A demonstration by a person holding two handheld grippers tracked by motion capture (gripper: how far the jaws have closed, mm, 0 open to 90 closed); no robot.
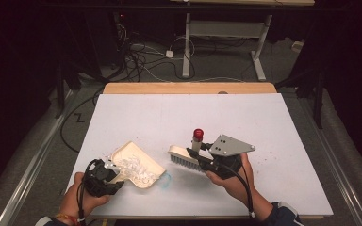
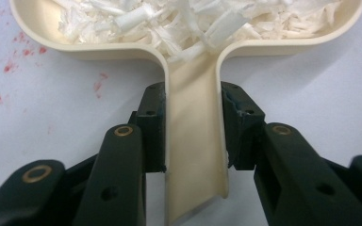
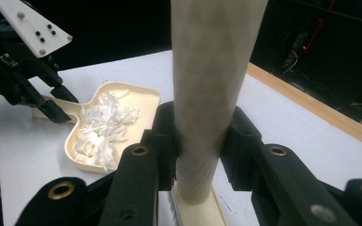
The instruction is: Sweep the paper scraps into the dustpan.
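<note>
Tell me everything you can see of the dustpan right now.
The dustpan is cream-coloured, plastic by the look, with a shallow rimmed tray and a narrow channel-shaped handle. It rests on the white table, near its front left, mouth pointing toward the brush. A heap of white paper shreds lies in the tray, some spilling into the top of the handle. The left gripper is shut on the handle, one pad on each side wall. A few shreds lie on the table beside its left rim.

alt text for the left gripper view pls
The left gripper is clamped on the handle of a cream dustpan, its black jaws pressing on both sides. The pan holds white paper shreds and rests on a white table with faint red specks.
</note>
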